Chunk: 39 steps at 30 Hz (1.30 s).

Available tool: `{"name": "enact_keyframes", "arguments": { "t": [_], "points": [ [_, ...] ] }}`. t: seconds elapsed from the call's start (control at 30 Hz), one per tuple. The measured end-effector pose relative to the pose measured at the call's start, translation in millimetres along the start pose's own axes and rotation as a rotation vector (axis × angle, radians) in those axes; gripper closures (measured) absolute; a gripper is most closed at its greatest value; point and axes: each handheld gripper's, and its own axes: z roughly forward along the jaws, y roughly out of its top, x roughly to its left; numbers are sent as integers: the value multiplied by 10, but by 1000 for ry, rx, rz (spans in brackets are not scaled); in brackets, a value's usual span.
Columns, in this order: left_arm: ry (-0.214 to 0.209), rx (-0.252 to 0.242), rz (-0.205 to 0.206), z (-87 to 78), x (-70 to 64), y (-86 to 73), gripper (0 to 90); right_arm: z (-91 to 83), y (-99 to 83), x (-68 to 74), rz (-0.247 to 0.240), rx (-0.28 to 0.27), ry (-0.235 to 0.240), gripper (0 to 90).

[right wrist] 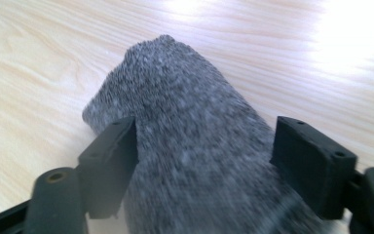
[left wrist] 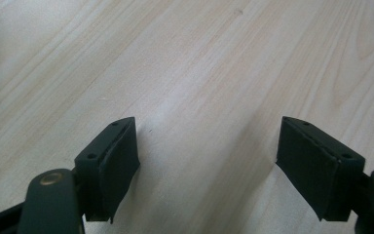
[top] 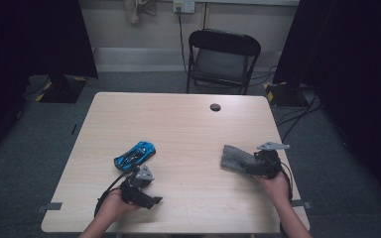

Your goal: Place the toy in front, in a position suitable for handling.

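Lying on the right half of the pale wood-grain worktop [top: 188, 124], the grey, coarse-knit fabric piece [top: 237, 157] sits between the jaws of the right claw [top: 252, 166], which a hand [top: 277, 186] holds at the worktop's right edge. In the right gripper view the grey fabric [right wrist: 195, 146] bulges up between the two black jaws; they are spread, with the left jaw touching the cloth's edge and the right jaw just beside it, so the cloth is not squeezed. The left claw [top: 151, 201], held by the other hand [top: 110, 207] near the front edge, has its jaws spread wide over bare wood, as the left gripper view shows. Just beyond it lies a small blue and black toy car [top: 135, 154], well apart from the fabric. A dark round cable hole [top: 215, 107] sits near the far edge, and a black folding chair [top: 222, 59] stands on the floor behind the worktop. Nothing lies between the car and the cloth.
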Motion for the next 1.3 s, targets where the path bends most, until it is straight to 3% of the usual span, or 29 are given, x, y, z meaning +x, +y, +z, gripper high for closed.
{"name": "enact_keyframes", "arguments": {
  "t": [0.13,0.37,0.53,0.6,0.67,0.77,0.83,0.9,1.0,1.1,1.3],
  "points": [
    [0,4,2,8,-18,16,227,-109,-119,-46,-29,17,-2,213],
    [1,1,1,-5,-16,51,226,-220,-357,-99,-26,29,11,208],
    [-8,-11,-60,-114,84,144,235,-223,-521,-36,-78,59,29,167],
    [21,-27,-69,-182,149,186,220,-206,-575,-6,-87,83,47,158],
    [47,-49,-95,-253,246,221,194,-214,-611,26,-117,70,47,157],
    [89,-79,-117,-331,397,252,181,-219,-631,28,-119,57,50,156],
    [87,-87,-142,-353,496,266,185,-216,-657,21,-118,33,50,155],
    [105,-83,-148,-378,593,290,184,-215,-675,20,-117,17,49,155],
    [132,-84,-126,-408,700,337,180,-216,-676,23,-115,16,46,155],
    [144,-73,-169,-419,840,370,173,-217,-676,24,-114,17,45,155],
    [169,-58,-187,-371,1057,374,182,-217,-677,24,-113,17,44,156]
  ]
}}
